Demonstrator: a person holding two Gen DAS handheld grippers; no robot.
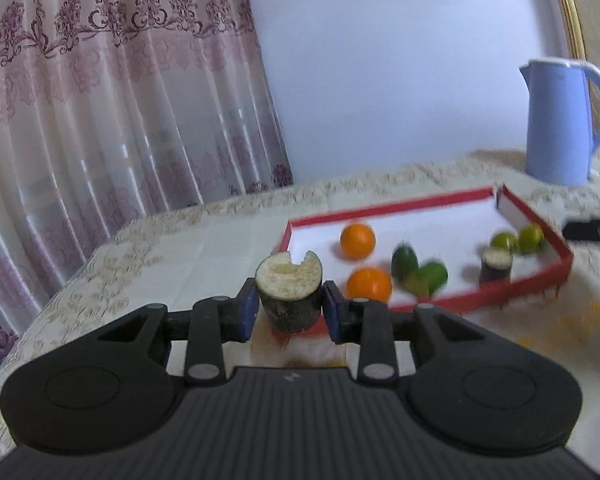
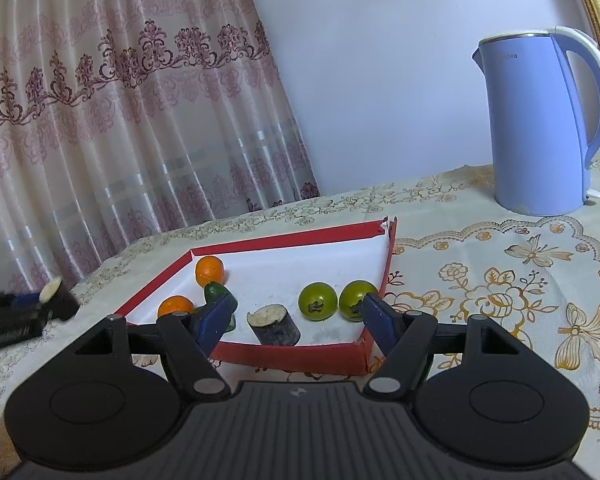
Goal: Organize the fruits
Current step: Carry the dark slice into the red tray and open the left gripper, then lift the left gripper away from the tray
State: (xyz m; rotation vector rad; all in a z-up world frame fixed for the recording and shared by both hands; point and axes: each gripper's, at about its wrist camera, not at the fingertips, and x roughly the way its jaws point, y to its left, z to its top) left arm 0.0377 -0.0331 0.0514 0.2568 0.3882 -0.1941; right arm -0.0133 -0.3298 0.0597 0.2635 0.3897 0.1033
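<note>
My left gripper point(image 1: 290, 310) is shut on a dark-skinned eggplant chunk point(image 1: 290, 292) with a pale cut top, held above the tablecloth just left of the red tray point(image 1: 480, 196). In the tray lie two oranges point(image 1: 357, 241), green peppers point(image 1: 418, 272), a second eggplant chunk point(image 1: 496, 266) and two green tomatoes point(image 1: 518, 240). My right gripper point(image 2: 294, 318) is open and empty over the tray's near edge point(image 2: 300, 354), with the eggplant chunk point(image 2: 274, 326) between its fingers' line and the tomatoes point(image 2: 317, 301) beyond. The left gripper with its chunk shows at the far left point(image 2: 24, 308).
A blue electric kettle point(image 2: 540, 128) stands at the back right of the table. A patterned tablecloth point(image 2: 500, 280) covers the table. A curtain point(image 2: 120, 120) hangs behind the table's left edge, and a white wall is behind.
</note>
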